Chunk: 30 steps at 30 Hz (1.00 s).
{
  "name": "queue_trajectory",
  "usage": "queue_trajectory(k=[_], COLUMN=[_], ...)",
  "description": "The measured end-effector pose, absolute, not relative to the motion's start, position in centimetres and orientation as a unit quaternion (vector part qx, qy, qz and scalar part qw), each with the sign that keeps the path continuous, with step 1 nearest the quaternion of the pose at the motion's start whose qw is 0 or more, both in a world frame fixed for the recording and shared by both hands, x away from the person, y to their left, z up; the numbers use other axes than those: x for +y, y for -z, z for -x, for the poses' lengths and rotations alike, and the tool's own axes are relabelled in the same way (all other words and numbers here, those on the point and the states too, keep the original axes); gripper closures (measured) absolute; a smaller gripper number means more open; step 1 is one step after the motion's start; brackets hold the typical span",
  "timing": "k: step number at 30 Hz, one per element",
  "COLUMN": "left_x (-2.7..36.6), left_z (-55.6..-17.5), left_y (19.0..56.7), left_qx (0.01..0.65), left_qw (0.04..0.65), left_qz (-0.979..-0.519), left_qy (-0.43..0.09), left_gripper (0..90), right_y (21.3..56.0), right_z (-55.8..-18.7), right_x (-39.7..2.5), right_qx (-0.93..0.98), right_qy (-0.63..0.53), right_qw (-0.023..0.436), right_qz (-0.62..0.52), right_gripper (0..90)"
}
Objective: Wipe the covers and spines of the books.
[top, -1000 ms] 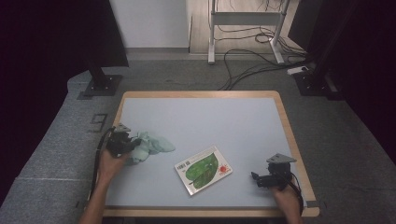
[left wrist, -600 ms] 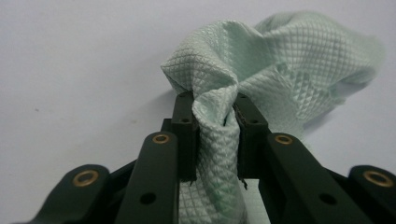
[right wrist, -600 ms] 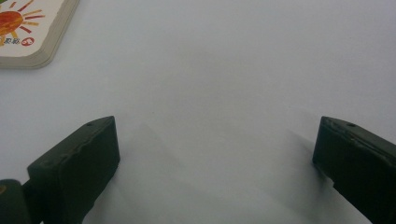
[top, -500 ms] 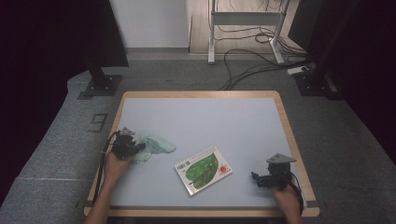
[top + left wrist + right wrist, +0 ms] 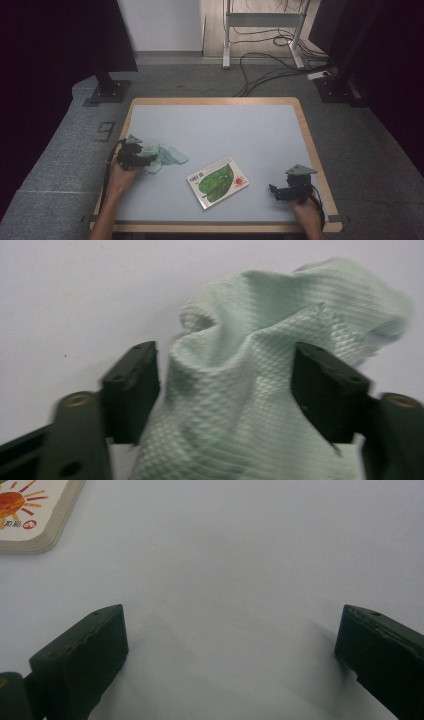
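Note:
A crumpled pale green cloth (image 5: 169,154) lies on the left part of the light grey table top (image 5: 225,135). My left gripper (image 5: 148,156) is at the cloth's left end, held by a hand. In the left gripper view the cloth (image 5: 300,300) bulges up between the two black jaws of the left gripper (image 5: 230,390), which stand apart on either side of it. A picture book (image 5: 218,181) with a green leaf and a red sun on its cover lies flat near the front middle. My right gripper (image 5: 276,191) rests open on bare table to the right of the book (image 5: 30,510).
The table has a wooden rim (image 5: 310,145). Grey carpet surrounds it, with black stand feet (image 5: 107,92) at the back left and cables (image 5: 270,70) on the floor behind. Bare table surface spans the back half.
My left gripper has slid a little to the right into the cloth, and the cloth has bunched up shorter. The right gripper and the book have stayed put.

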State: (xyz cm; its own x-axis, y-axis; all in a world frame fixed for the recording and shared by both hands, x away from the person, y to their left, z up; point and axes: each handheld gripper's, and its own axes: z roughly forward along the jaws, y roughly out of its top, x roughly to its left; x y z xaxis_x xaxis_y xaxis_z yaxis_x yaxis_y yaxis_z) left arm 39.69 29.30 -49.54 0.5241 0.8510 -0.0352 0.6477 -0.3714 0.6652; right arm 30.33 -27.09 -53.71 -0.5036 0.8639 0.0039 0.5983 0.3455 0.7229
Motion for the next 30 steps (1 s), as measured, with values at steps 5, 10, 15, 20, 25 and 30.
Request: queue_trajectory(k=[5,10,15,20,25,30], left_x=[29.2,28.9,27.6,26.1,24.3,22.6], left_z=[-38.9,-37.8,-36.5,-35.6,-34.6,-33.5], left_y=[48.0,46.6,45.6,45.2,45.3,45.6], left_qx=[0.449,0.422,0.382,0.343,0.315,0.292], left_qw=[0.336,0.364,0.377,0.4,0.397,0.389], left_qz=[-0.811,-0.815,-0.829,-0.84,-0.853,-0.865], left_qy=[-0.165,-0.158,-0.155,-0.13,-0.128,-0.119], left_gripper=[12.0,2.7,0.0,0.0,0.0,0.0], right_y=[53.7,53.7,53.7,53.7,53.7,53.7], right_z=[-30.3,-30.3,-30.3,-30.3,-30.3,-30.3], right_x=[-27.1,-27.1,-27.1,-27.1,-27.1,-27.1], right_qx=[0.797,0.797,0.797,0.797,0.797,0.797], right_qy=[-0.342,-0.342,-0.342,-0.342,-0.342,-0.342], right_qw=[0.194,0.194,0.194,0.194,0.194,0.194], right_qz=[-0.459,-0.459,-0.459,-0.459,-0.459,-0.459], right_gripper=[0.2,0.2,0.1,0.1,0.1,0.1])
